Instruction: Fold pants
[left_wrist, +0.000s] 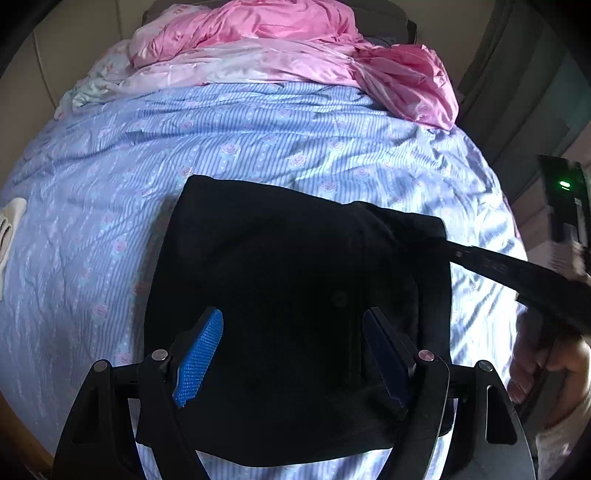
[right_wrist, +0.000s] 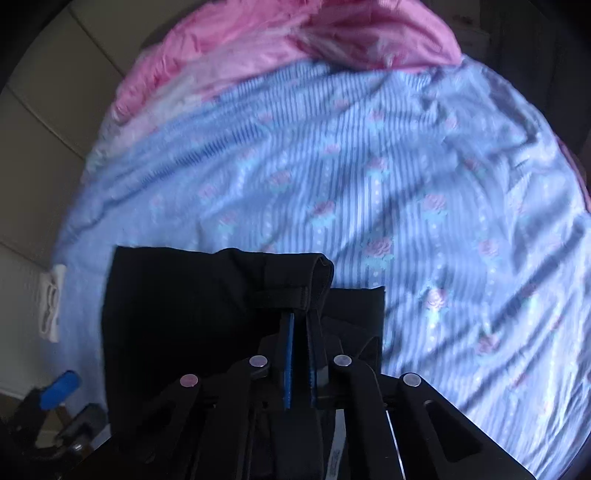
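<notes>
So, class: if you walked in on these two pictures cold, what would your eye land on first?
The black pants, already folded into a block, lie dark against the blue striped bedsheet. Next comes the heap of pink bedding at the far end. The right tool is shut on the pants' edge; the left tool hangs open above them.

A bed fills both views, spread with a blue striped sheet (left_wrist: 258, 140) printed with pink roses and creased throughout. A crumpled pink quilt (left_wrist: 295, 44) lies heaped at the top of the frame. Pale panelled walls (right_wrist: 48, 110) show at upper left. Daylight brightens the sheet toward the right.
</notes>
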